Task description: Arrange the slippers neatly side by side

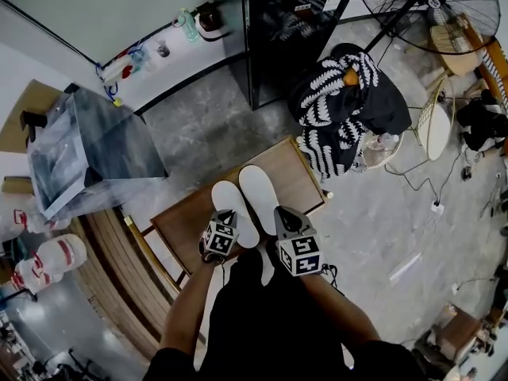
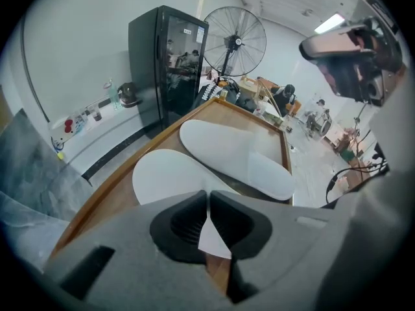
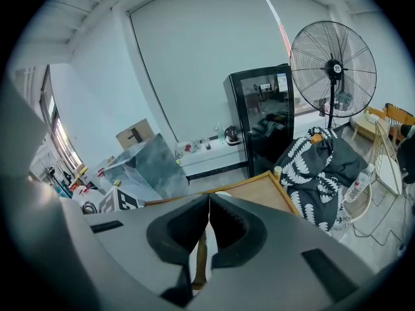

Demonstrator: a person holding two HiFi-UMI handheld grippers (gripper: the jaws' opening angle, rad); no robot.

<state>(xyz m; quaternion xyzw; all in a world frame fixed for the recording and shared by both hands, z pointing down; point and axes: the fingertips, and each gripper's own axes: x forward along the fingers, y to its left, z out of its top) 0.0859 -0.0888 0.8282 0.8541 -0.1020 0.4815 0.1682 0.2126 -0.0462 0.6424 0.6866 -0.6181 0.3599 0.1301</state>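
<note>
Worked over the wooden table point(image 1: 305, 173) at mid-frame in the head view. Had both white slippers on it, nearly parallel, toes up-frame: right slipper point(image 1: 258, 193) close beside left slipper point(image 1: 228, 205). Clamped the left gripper point(image 2: 207, 203) on the left slipper's heel edge; held the right gripper point(image 3: 209, 206) closed near the other heel, pinch unconfirmed. Seemed best to lay the gripped heel flat without overlapping, then release.

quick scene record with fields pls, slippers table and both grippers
surface: small wooden table
left slipper: flat white slipper, on table
right slipper: matching white slipper, touching it, set further forward
left gripper: shut on left slipper's near edge
right gripper: jaws together at right slipper's near end, grip unclear
</note>
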